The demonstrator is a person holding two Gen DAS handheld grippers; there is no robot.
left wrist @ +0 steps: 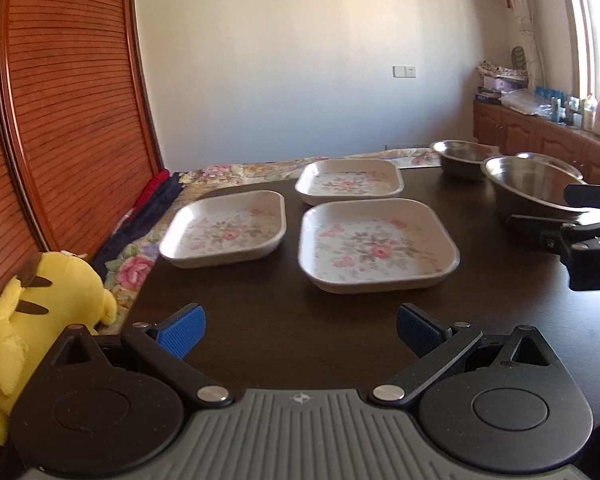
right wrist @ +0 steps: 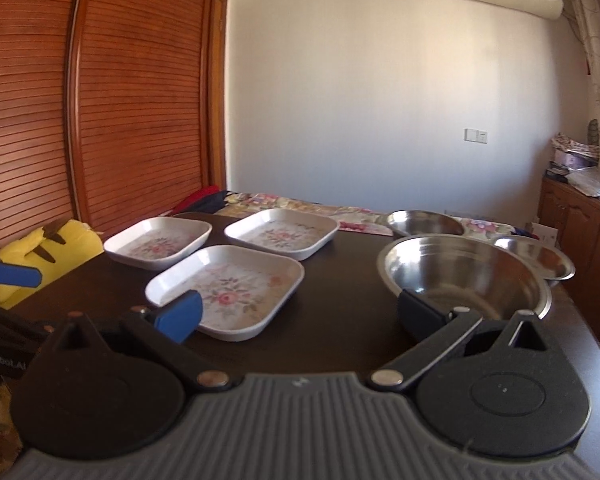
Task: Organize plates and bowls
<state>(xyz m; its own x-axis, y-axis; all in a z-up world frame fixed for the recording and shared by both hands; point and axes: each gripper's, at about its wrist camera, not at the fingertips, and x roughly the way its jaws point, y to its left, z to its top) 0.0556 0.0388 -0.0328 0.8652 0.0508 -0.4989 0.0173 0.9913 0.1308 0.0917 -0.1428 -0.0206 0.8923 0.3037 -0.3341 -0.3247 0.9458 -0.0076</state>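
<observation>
- Since the left hand-held gripper [left wrist: 298, 330] is spread and empty, slide one finger under the nearest plate's [left wrist: 378, 244] near rim.
- Right hand-held gripper [right wrist: 300, 314], also spread, suits the big bowl [right wrist: 464, 276].

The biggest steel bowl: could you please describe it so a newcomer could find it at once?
On the dark table, look right of the three flowered plates. The biggest steel bowl sits nearest the right tongs, in front of two smaller steel bowls.

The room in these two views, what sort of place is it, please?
Probably a bedroom in a home, not a kitchen. A floral bedspread lies behind the dark table, a slatted wooden wardrobe fills one wall, and a yellow plush toy sits beside the table.
</observation>
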